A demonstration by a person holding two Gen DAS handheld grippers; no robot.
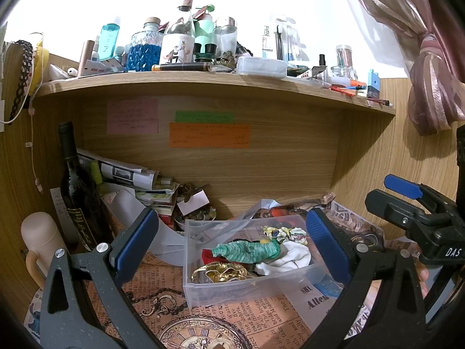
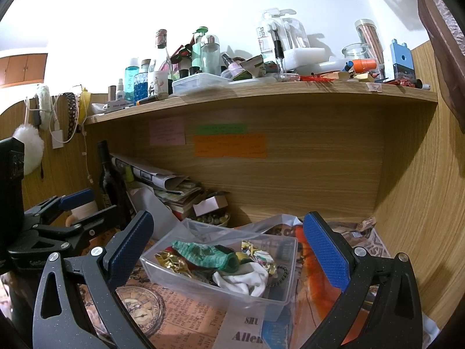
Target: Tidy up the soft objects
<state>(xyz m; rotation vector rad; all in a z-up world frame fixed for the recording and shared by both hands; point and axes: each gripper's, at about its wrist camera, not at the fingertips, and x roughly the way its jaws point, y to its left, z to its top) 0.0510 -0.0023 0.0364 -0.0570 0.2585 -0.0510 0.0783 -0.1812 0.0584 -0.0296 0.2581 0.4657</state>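
Wooden desk nook under a cluttered shelf (image 1: 203,83). On newspaper-print paper sits a clear plastic bin (image 1: 247,288) of soft things — a green sock (image 1: 247,251) lies on top, long axis left to right. Left gripper (image 1: 232,247) and right gripper (image 2: 228,250) hover spread wide, holding nothing. Sorting seems nearly done — next likely means checking for strays.

The writing on the pink note (image 1: 132,115), green note (image 1: 204,116) and orange note (image 1: 209,135) far ahead of the left tool (image 1: 232,240) is too small to read. In the clear plastic bin (image 2: 203,286) between the right tool's (image 2: 228,244) fingers, the green knitted cloth (image 2: 207,254) and white sock (image 2: 241,279) bury darker pieces I cannot name. The curtain (image 1: 430,67) runs off the right edge.
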